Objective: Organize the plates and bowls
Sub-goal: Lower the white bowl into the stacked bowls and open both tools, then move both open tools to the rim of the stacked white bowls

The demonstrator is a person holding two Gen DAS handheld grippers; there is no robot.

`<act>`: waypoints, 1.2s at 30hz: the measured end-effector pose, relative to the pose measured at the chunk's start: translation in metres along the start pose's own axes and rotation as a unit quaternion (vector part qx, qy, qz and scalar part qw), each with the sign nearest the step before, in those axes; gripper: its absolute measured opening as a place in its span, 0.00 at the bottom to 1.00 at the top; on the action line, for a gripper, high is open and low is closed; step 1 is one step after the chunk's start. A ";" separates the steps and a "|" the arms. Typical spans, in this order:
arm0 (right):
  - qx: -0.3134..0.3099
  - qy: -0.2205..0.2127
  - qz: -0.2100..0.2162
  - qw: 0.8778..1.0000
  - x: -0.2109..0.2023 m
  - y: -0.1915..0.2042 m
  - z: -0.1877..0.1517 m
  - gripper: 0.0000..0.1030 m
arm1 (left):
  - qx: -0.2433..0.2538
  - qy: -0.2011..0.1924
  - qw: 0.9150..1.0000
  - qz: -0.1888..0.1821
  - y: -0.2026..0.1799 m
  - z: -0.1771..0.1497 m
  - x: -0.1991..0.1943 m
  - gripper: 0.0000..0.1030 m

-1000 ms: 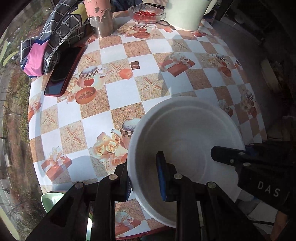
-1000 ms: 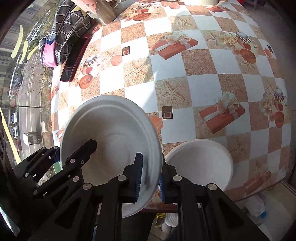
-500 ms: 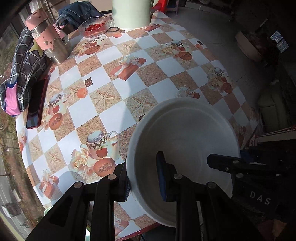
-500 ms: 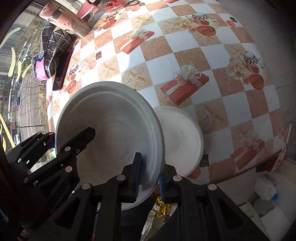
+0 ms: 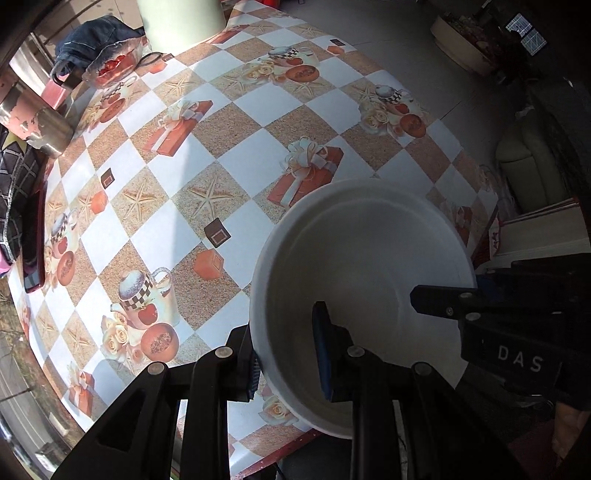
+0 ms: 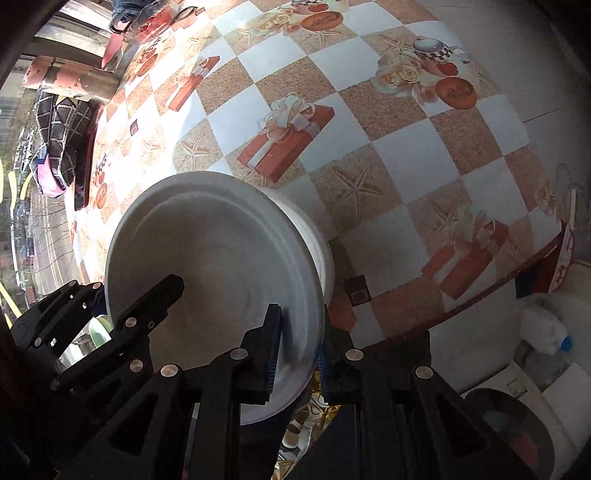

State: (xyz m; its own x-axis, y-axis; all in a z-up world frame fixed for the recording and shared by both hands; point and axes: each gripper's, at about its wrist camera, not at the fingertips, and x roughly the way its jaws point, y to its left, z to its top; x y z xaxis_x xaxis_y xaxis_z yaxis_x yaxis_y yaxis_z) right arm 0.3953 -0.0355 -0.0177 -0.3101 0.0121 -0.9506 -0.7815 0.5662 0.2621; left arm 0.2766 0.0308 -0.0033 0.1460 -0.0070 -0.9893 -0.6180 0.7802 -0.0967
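Observation:
My left gripper [image 5: 288, 354] is shut on the near left rim of a white bowl-shaped plate [image 5: 362, 254], held above the table's right front part. My right gripper [image 6: 297, 347] is shut on the right rim of the same plate [image 6: 221, 258]; its fingers [image 5: 443, 299] reach in from the right in the left wrist view. In the right wrist view a second white bowl [image 6: 317, 236] shows just behind and under the plate's right edge, mostly hidden by it. It rests on the patterned table [image 6: 399, 155].
At the far left are a pink metal tumbler [image 5: 33, 122], a checked bag [image 5: 14, 184], a red phone [image 5: 35, 236], a glass bowl of red fruit [image 5: 112, 64] and a pale green container [image 5: 181, 18]. The table's edge runs close on the right, with floor beyond.
Both grippers have carried the plate to the right across the table. The small white bowl, earlier in plain view to the right, is now mostly covered by the plate.

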 end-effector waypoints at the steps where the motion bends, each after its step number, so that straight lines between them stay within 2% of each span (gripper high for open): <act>1: 0.002 0.002 0.004 1.000 0.001 -0.002 0.000 0.19 | -0.002 0.002 1.000 -0.002 0.001 0.000 0.001 0.35; 2: 0.004 0.002 0.005 1.000 0.001 -0.003 0.001 0.19 | -0.007 -0.001 1.000 -0.003 0.003 0.000 0.000 0.47; 3: 0.006 0.000 0.002 1.000 0.000 -0.004 0.001 0.19 | -0.014 -0.005 1.000 -0.001 0.006 -0.001 -0.002 0.53; 4: 0.009 -0.002 0.000 1.000 0.000 -0.006 0.000 0.30 | -0.024 -0.013 1.000 0.001 0.012 -0.002 -0.006 0.65; 5: 0.014 -0.005 -0.001 1.000 -0.002 -0.009 0.001 0.45 | -0.033 -0.023 0.999 0.001 0.019 -0.003 -0.011 0.71; 6: 0.022 -0.013 0.001 1.000 -0.005 -0.012 0.002 0.83 | -0.043 -0.033 0.999 -0.002 0.028 -0.005 -0.017 0.72; 7: 0.029 -0.023 0.002 0.999 -0.009 -0.014 0.003 0.95 | -0.054 -0.042 0.998 -0.008 0.036 -0.008 -0.023 0.74; 11: 0.049 -0.071 -0.021 0.996 -0.025 -0.022 0.003 0.95 | -0.108 -0.084 0.990 -0.031 0.077 -0.023 -0.051 0.77; 15: 0.067 -0.104 -0.055 0.991 -0.032 -0.029 -0.003 0.96 | -0.157 -0.110 0.981 -0.032 0.110 -0.043 -0.074 0.77; 22: 0.042 -0.088 -0.082 0.992 -0.022 -0.033 -0.009 0.96 | -0.251 -0.144 0.957 -0.016 0.148 -0.080 -0.101 0.77; 28: 0.004 -0.082 -0.080 0.993 -0.018 -0.036 -0.013 0.96 | -0.316 -0.158 0.936 0.005 0.138 -0.103 -0.113 0.77; 32: -0.013 -0.076 -0.073 0.994 -0.020 -0.045 -0.023 0.96 | -0.302 -0.153 0.941 0.023 0.115 -0.103 -0.114 0.77; 36: -0.012 -0.059 -0.064 0.996 -0.021 -0.055 -0.023 0.96 | -0.295 -0.143 0.945 0.014 0.086 -0.098 -0.109 0.77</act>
State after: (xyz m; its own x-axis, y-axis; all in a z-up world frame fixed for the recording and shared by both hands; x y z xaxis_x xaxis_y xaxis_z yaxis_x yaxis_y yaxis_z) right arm 0.4322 -0.0853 -0.0085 -0.1427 0.0390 -0.9890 -0.8238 0.5491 0.1405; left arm 0.1313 0.0372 0.0852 0.2730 0.2435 -0.9307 -0.9354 0.2933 -0.1976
